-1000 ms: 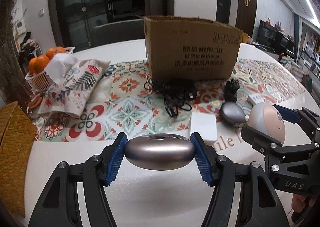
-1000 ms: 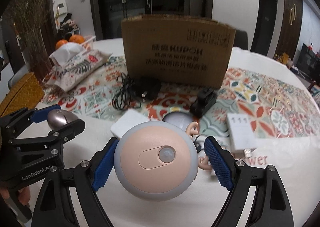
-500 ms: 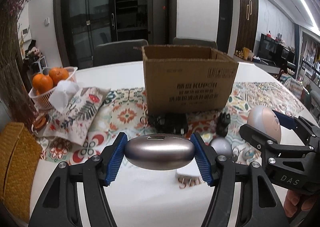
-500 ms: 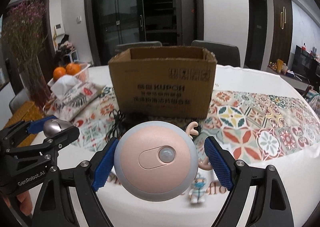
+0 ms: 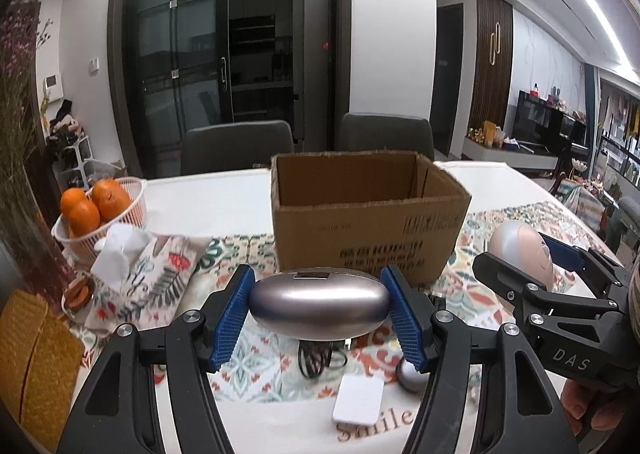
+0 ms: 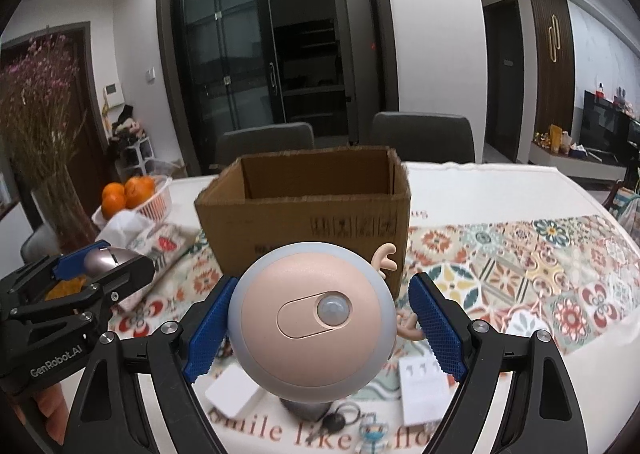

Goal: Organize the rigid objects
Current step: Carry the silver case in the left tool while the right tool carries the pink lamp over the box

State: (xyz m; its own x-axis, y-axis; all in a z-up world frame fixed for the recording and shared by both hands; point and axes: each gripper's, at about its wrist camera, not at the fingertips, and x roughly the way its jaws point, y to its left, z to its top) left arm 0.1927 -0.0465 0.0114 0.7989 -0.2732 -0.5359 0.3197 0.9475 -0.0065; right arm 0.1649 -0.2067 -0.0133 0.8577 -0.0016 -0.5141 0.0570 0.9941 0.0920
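Both hands are up off the tabletop (image 5: pixel 248 194) with something in each, and the reason looks plain enough: the cardboard box (image 5: pixel 368 222) stands open-topped at 12 o'clock from both of them, so things have to be carried above its rim to drop in. The left gripper (image 5: pixel 319 308) is pinching a smooth silver case (image 5: pixel 319 310) end to end, its blue pads (image 5: pixel 236 314) pressed on the two narrow tips, which keeps the rounded shell from rolling out. The right gripper (image 6: pixel 320 330) is clamped on a round pink night light (image 6: pixel 312 318) with little antlers, held across its widest part, lens facing back toward the camera; the right-hand pad seems to bear on an antler rather than the body, though I can't be sure. From the left view that light sits at about 3 o'clock, level with the case. Below, a white charger (image 5: pixel 357 400), a black cable (image 5: pixel 316 360) and a small silver ball (image 5: pixel 410 376) lie on the patterned runner (image 6: pixel 520 254) in front of the box, presumably waiting their turn. Oranges (image 5: pixel 94 202) in a basket sit off at 10 o'clock, out of the way.
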